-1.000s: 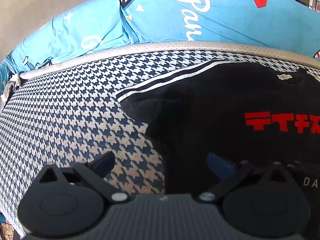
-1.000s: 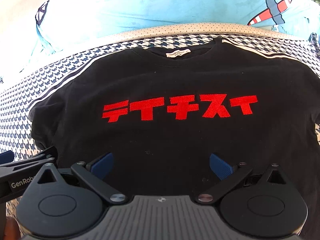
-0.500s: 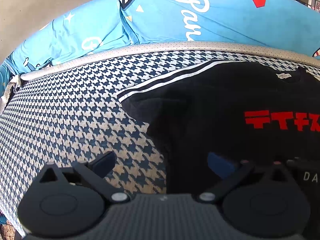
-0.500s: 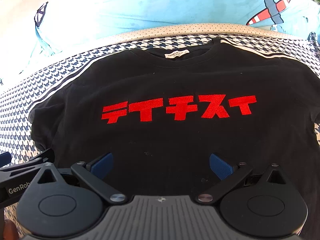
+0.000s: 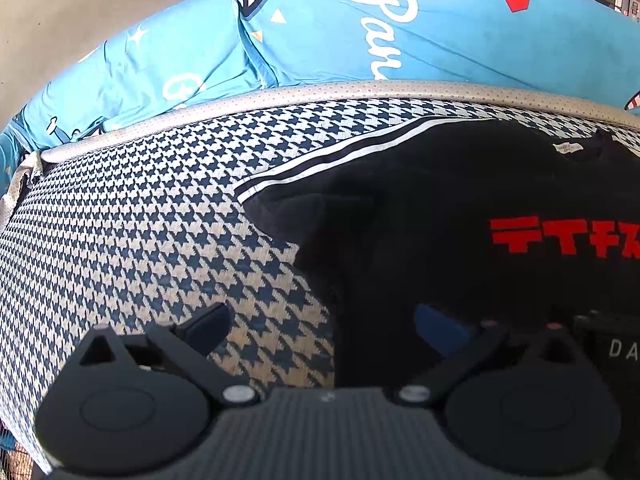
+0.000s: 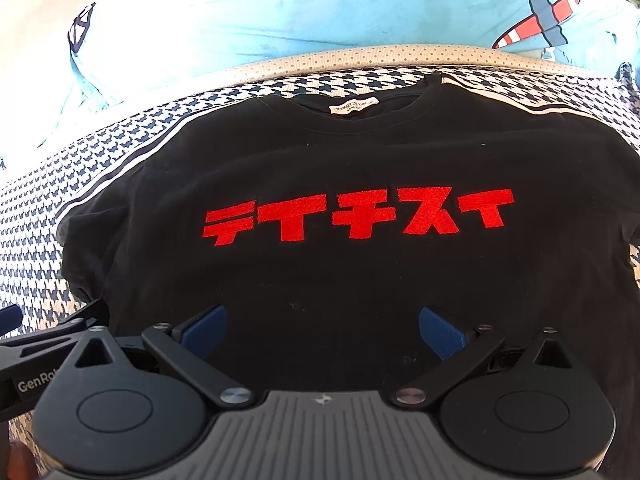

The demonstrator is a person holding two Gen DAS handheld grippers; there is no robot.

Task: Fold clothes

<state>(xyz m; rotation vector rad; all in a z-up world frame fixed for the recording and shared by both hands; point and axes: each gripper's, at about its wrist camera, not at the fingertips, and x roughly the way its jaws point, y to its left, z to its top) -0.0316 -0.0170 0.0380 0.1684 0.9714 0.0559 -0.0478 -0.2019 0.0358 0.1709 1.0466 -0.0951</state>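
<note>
A black T-shirt with red block characters and white shoulder stripes lies flat, face up, on a houndstooth-patterned surface, collar at the far side. My right gripper hovers open over the shirt's lower middle, nothing between its blue pads. In the left wrist view the same T-shirt fills the right half, its left sleeve spread on the houndstooth cover. My left gripper is open above the shirt's left side edge, holding nothing. The left gripper also shows at the lower left of the right wrist view.
A light blue printed bedding roll lies behind a grey dotted border at the far edge. The same blue bedding with a plane print spans the back in the right wrist view. Bare houndstooth cover extends left of the shirt.
Almost nothing has moved. Both grippers stay open in place; the right wrist view has crept very slightly closer to the shirt.
</note>
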